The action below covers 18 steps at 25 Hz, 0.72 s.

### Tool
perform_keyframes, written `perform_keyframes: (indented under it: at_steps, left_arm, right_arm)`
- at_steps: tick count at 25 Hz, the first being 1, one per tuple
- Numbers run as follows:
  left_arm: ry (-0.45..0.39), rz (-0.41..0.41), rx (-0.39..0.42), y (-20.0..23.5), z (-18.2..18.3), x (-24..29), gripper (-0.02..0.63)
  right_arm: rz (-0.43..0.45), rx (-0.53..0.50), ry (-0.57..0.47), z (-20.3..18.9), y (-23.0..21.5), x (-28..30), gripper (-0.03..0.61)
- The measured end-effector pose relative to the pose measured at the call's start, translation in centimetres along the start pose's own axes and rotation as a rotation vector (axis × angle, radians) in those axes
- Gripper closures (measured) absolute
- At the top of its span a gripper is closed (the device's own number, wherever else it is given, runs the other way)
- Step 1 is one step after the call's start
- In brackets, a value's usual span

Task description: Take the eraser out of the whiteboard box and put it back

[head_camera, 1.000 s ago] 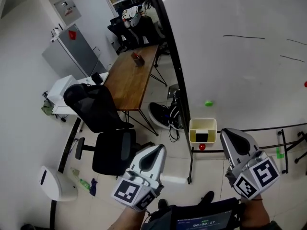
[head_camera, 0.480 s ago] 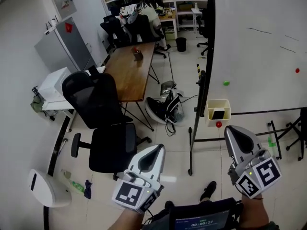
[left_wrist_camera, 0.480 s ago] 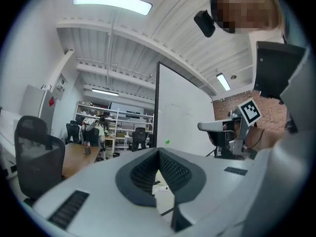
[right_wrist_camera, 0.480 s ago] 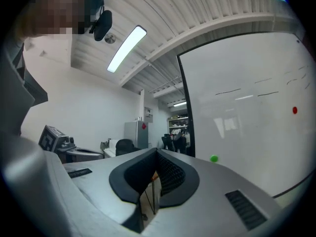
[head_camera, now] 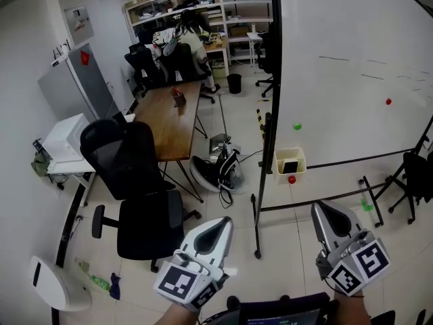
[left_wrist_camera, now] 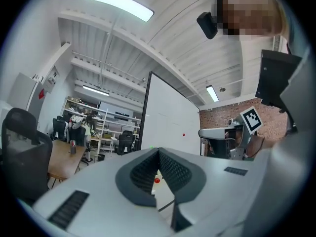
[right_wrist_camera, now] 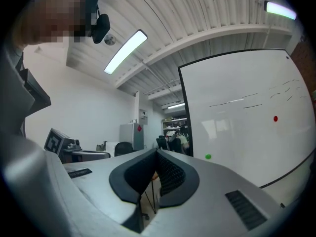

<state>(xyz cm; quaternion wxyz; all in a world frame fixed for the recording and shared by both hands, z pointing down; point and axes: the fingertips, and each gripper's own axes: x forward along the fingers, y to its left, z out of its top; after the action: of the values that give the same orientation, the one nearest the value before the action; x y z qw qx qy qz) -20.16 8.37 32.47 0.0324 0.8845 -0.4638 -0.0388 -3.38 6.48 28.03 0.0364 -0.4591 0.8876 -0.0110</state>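
Note:
The cream whiteboard box (head_camera: 289, 161) hangs at the lower left corner of the whiteboard (head_camera: 352, 66). A dark eraser (head_camera: 289, 167) sits inside it, and a red magnet (head_camera: 291, 179) is just below. My left gripper (head_camera: 215, 225) and right gripper (head_camera: 323, 212) are low in the head view, well short of the box, both pointing level toward the board. The left gripper (left_wrist_camera: 158, 154) has its pads meeting at the tip with nothing between them. In the right gripper view the right gripper (right_wrist_camera: 157, 156) is likewise shut and empty.
A black office chair (head_camera: 132, 175) and a wooden table (head_camera: 169, 117) stand to the left. A dark bag (head_camera: 216, 171) lies on the floor by the whiteboard stand's post (head_camera: 262, 181). A green magnet (head_camera: 297, 126) is on the board. Another dark chair (head_camera: 416, 175) is at far right.
The view has drawn back from the whiteboard: the box looks smaller and more of the room shows. Both grippers stay shut and low in the view.

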Motion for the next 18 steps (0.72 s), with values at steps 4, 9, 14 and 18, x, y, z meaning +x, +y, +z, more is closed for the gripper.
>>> perform_keyframes:
  at_steps: [4,9,14,18]
  left_arm:
    - [-0.004,0.004,-0.019,-4.4,0.3,0.6,0.584]
    - [-0.023,-0.020,-0.004,-8.4,1.0,1.6,0.586]
    - [-0.020,-0.012,-0.003,-9.9,1.1,1.5,0.586]
    - [-0.030,0.001,0.007,-10.3,1.5,1.3,0.585]
  right_arm:
    - [0.014,0.005,0.001,1.0,-1.7,-4.1,0.563]
    - [0.026,0.006,0.001,1.8,-3.0,-7.1,0.563]
    - [0.041,0.002,-0.003,2.2,-3.1,-8.4,0.563]
    - [0.057,-0.043,0.025,2.0,-2.5,-8.7,0.563]
